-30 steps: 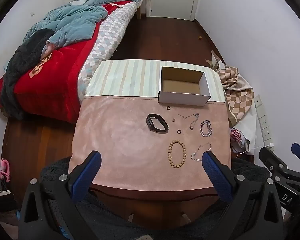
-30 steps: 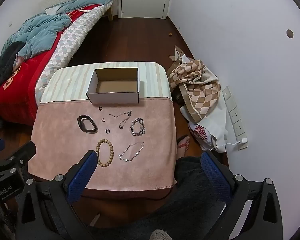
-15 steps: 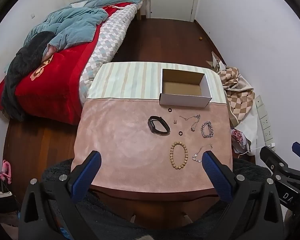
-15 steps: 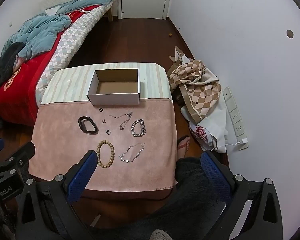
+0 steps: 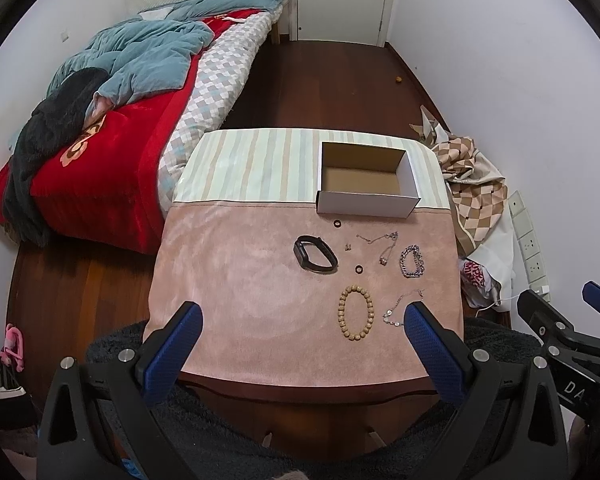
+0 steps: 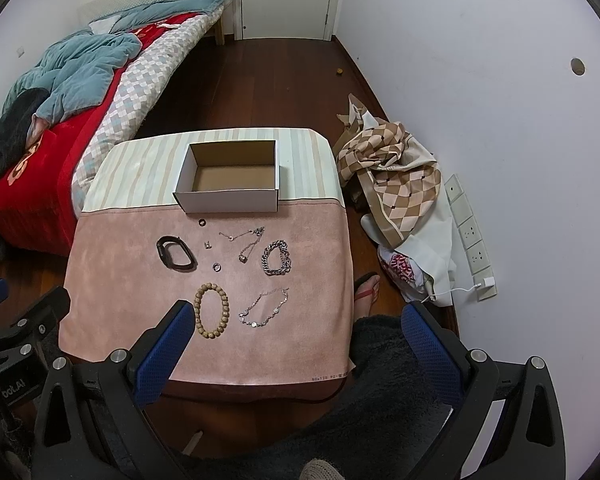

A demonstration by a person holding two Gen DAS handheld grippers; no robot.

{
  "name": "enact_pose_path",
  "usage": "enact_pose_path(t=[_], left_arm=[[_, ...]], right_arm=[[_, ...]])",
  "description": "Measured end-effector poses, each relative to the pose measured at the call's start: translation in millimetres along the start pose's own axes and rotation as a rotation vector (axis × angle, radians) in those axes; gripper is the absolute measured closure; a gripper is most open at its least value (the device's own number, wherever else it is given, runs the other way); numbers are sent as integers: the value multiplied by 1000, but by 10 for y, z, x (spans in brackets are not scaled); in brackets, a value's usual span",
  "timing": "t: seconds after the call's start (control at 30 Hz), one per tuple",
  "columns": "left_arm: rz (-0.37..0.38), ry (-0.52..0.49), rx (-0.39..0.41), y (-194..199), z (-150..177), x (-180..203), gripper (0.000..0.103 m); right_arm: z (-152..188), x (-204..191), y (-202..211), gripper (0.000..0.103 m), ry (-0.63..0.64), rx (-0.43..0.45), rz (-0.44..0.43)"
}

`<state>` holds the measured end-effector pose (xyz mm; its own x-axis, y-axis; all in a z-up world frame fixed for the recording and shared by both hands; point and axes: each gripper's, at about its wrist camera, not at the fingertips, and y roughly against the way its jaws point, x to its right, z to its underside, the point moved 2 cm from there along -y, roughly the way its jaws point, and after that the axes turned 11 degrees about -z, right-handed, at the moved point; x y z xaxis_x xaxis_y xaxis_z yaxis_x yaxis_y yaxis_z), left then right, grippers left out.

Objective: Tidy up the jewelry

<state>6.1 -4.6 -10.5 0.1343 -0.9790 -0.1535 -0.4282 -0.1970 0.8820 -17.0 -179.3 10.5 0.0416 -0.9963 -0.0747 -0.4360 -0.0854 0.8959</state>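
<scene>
An empty white cardboard box (image 5: 366,204) (image 6: 230,200) stands on the far part of the small table. On the pink cloth (image 5: 236,280) in front of it lie a black band (image 5: 315,259) (image 6: 176,258), a wooden bead bracelet (image 5: 356,312) (image 6: 212,311), a chunky silver chain bracelet (image 5: 412,261) (image 6: 277,257), two thin silver chains (image 5: 382,245) (image 6: 265,307), two small dark rings (image 5: 359,269) (image 6: 202,222) and a tiny charm (image 6: 208,245). My left gripper (image 5: 302,316) and right gripper (image 6: 296,316) both hang open above the table's near edge, holding nothing.
A bed with a red blanket (image 5: 100,152) and a teal quilt lies to the left. A checked cloth heap (image 6: 396,184) and wall sockets (image 6: 470,236) sit on the right. A foot in a red sandal (image 6: 366,288) shows by the table's right side.
Both grippers have pulled back and up slightly, so the table looks a little smaller and farther. The jewelry and box have not moved.
</scene>
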Motion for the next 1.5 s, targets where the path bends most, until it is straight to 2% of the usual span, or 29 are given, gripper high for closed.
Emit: enact_pose_path(t=[1.5], left_arm=[[8,-1,28,96,6,19,0]], right_arm=[[-5,58,105,0,-10,25,15]])
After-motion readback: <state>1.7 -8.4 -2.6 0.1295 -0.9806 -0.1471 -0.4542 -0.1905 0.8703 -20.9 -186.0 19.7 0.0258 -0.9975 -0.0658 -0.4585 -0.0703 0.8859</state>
